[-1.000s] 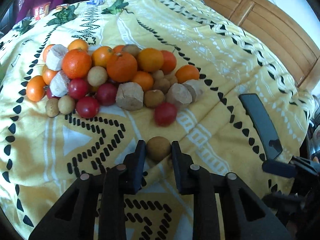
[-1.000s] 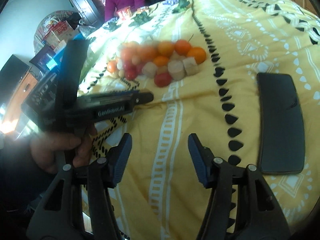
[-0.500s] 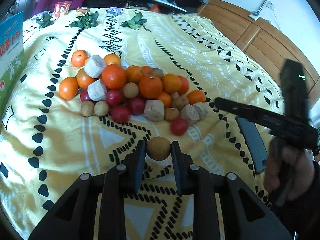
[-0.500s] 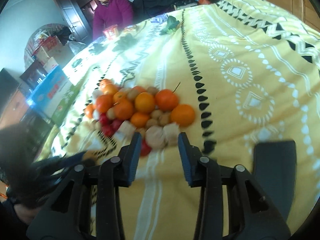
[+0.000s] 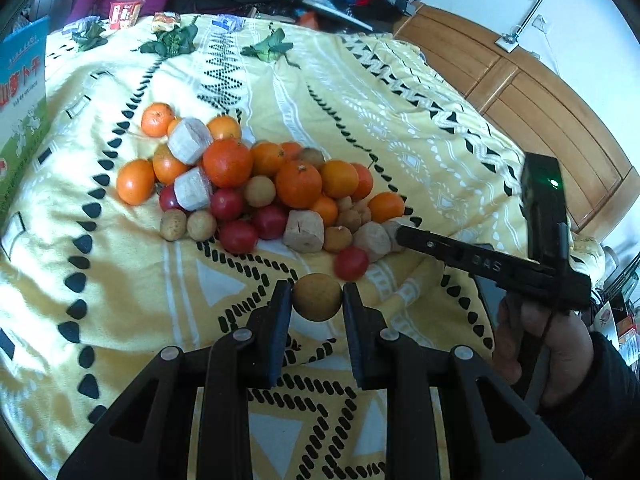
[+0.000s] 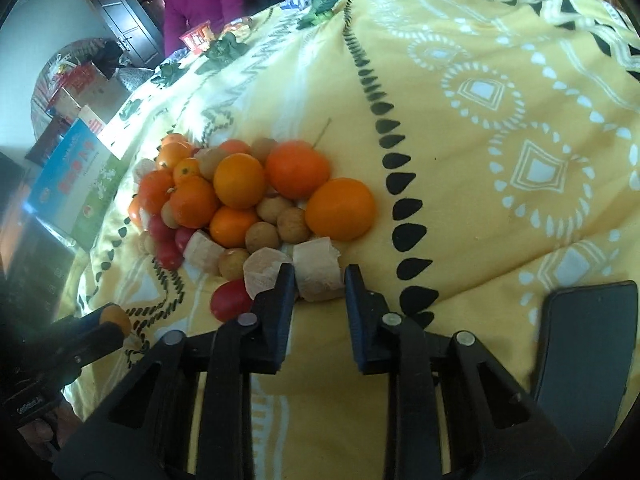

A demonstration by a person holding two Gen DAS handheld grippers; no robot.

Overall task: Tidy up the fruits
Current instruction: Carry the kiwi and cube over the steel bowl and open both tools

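Observation:
A heap of fruit lies on a yellow patterned bedspread: oranges, red tomatoes, small brown longans and pale cut chunks. My left gripper is shut on a brown longan and holds it above the cloth in front of the heap. My right gripper is open, its jaws on either side of a pale chunk at the heap's near edge. The heap also shows in the right wrist view, with the left gripper and its longan at lower left.
A black flat device lies on the bedspread to the right. A blue-green box stands at the left edge. Green leaves and snack packs lie at the far end, where a person sits. A wooden headboard is on the right.
My left gripper has lifted and drawn back with the longan. My right gripper has swung from the bare cloth to the heap and narrowed around a pale chunk.

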